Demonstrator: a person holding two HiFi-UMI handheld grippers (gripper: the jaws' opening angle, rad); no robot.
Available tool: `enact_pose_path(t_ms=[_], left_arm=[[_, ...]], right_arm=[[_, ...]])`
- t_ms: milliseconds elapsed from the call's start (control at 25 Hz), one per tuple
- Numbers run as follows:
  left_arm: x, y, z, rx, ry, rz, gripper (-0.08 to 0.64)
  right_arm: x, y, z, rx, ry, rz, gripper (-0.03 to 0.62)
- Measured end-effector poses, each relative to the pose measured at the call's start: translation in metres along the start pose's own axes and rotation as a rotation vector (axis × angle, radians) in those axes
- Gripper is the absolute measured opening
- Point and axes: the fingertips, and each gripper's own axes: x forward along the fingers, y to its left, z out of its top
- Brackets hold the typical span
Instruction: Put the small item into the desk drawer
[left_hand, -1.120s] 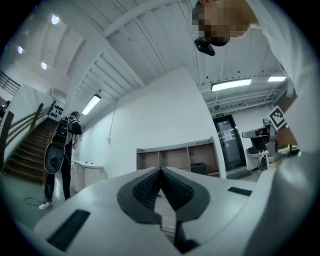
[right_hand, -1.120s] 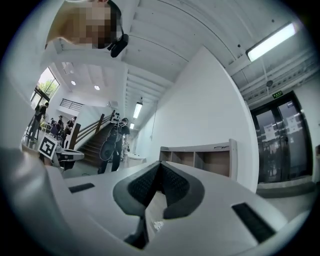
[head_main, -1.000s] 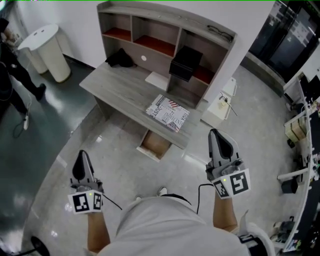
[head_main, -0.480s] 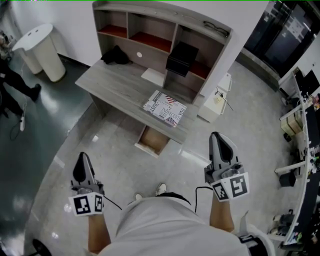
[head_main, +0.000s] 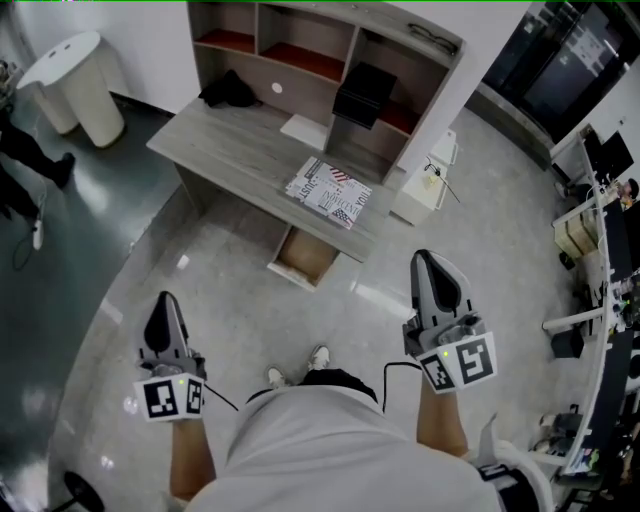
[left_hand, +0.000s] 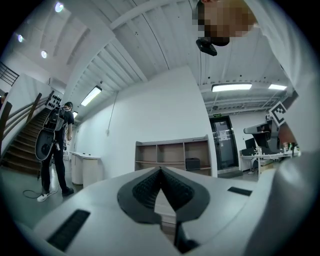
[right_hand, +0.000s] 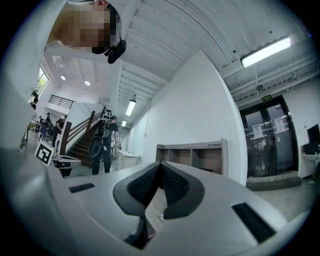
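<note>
A grey desk (head_main: 235, 160) with a shelf hutch stands ahead of me. Its drawer (head_main: 305, 258) is pulled open under the front edge and looks empty. A patterned booklet (head_main: 329, 192) lies on the desktop, with a white sheet (head_main: 304, 130) and a dark bundle (head_main: 229, 92) behind it. I cannot pick out which is the small item. My left gripper (head_main: 164, 310) and right gripper (head_main: 430, 268) hang over the floor, well short of the desk. Both are shut with nothing between the jaws (left_hand: 160, 172) (right_hand: 160, 168).
A black box (head_main: 362, 94) sits in the hutch. A white cabinet (head_main: 428, 190) stands right of the desk, white bins (head_main: 75, 82) far left. A person (left_hand: 55, 150) with a backpack stands by stairs at left. Desks with equipment (head_main: 600, 250) line the right side.
The view has shifted slightly, so the desk sits a little higher and further left in the head view. Both grippers stay shut and about where they were.
</note>
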Motion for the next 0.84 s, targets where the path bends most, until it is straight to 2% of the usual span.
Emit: enact_pose_path(t_ms=[600, 840], left_arm=[[-0.031, 0.004, -0.003, 0.003, 0.017, -0.039, 0.018], [-0.038, -0.001, -0.017, -0.009, 0.053, -0.051, 0.018]], right_arm=[[-0.013, 0.039, 0.006, -0.030, 0.004, 0.021, 0.023], [-0.014, 0.045, -0.005, -0.024, 0.028, 0.029, 0.023]])
